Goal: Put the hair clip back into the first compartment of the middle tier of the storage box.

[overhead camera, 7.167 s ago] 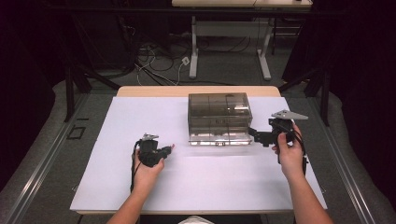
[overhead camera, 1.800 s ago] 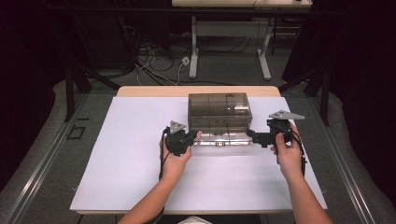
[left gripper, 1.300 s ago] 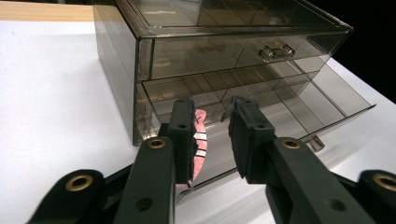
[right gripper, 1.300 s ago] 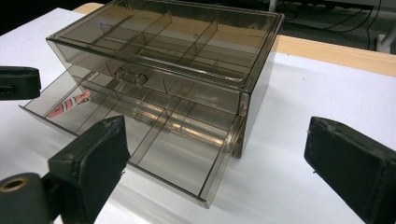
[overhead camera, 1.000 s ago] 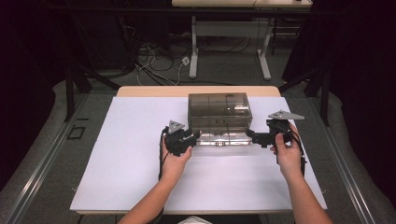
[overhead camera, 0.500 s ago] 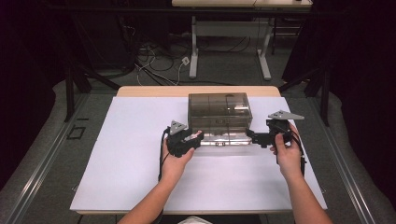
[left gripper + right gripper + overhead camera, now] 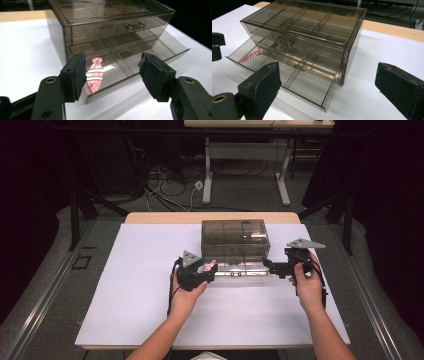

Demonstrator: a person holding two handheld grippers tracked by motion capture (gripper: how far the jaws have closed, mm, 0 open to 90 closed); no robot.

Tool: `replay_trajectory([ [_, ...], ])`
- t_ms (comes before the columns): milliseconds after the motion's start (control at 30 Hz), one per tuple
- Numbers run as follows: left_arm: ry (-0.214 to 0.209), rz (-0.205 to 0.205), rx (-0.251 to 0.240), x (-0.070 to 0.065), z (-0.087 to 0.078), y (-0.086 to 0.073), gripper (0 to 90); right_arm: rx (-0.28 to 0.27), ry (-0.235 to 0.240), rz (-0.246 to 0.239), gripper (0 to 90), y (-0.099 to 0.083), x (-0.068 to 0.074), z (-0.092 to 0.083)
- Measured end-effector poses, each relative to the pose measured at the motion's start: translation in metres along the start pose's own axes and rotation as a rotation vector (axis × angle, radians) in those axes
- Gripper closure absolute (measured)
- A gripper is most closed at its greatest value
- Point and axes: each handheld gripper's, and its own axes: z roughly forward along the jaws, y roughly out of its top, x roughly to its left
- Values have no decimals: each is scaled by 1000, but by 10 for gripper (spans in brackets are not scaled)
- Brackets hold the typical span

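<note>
A smoky clear drawer box (image 7: 235, 237) stands on the white mat, its lower drawer (image 7: 240, 269) pulled out toward me. A pink crayon (image 7: 93, 72) lies in the left end compartment of that drawer (image 7: 304, 80), seen too as the crayon (image 7: 252, 56) from the right. My left gripper (image 7: 210, 270) hovers at the drawer's left front. Its jaws have just been opening and stand apart, and the pads (image 7: 80, 72) touch nothing; the crayon lies beyond them. My right gripper (image 7: 267, 265) is open at the drawer's right front corner, holding nothing.
The white mat (image 7: 125, 310) covers the wooden table (image 7: 165, 217). The box's top drawer (image 7: 284, 40) is closed and has several dividers. Dark floor, cables and a desk frame (image 7: 245, 155) lie beyond the far edge.
The left hand has come from the mat's left middle to the drawer's left end, and its jaws look wider now. The right hand has stayed at the drawer's right corner.
</note>
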Motion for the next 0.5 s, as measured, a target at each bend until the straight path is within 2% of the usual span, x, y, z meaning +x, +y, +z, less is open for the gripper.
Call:
replay_trajectory([
  [67,1,-1,6,2,-2,0,370,0,0,1,63,0,0,0],
  [200,-5,-30,24,5,-7,-1,358,1,0,2,62,0,1,0],
  [433,-10,-72,27,13,-14,-3,177,7,2,-4,62,0,1,1],
  [500,-8,-87,26,15,-17,-4,160,6,2,-1,63,0,2,0],
])
